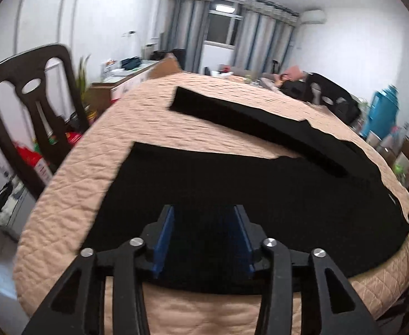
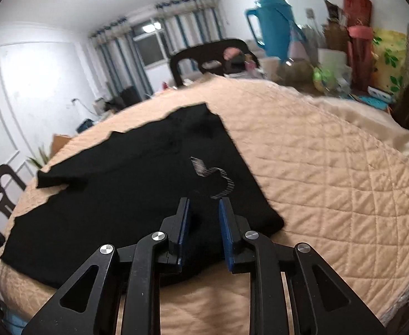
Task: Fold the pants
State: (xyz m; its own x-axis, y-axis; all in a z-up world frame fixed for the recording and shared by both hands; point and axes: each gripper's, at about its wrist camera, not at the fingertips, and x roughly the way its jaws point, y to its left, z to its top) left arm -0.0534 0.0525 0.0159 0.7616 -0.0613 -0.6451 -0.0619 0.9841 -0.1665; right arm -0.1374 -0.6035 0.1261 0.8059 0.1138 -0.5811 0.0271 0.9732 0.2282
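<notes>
Black pants (image 1: 232, 184) lie spread flat on a round table with a beige quilted cover (image 1: 87, 184). One leg lies near me, the other leg (image 1: 232, 111) stretches across the far side. My left gripper (image 1: 204, 209) is open and empty above the near leg. In the right wrist view the pants (image 2: 126, 184) show a grey printed mark (image 2: 215, 178) near the waist end. My right gripper (image 2: 204, 203) is open and empty, just above the near edge of the pants beside that mark.
Dark chairs stand at the table's left (image 1: 34, 106) and far side (image 2: 207, 55). A blue thermos jug (image 2: 274, 19) and cluttered items (image 2: 352, 64) sit at the right. The quilted cover (image 2: 330, 167) is bare right of the pants.
</notes>
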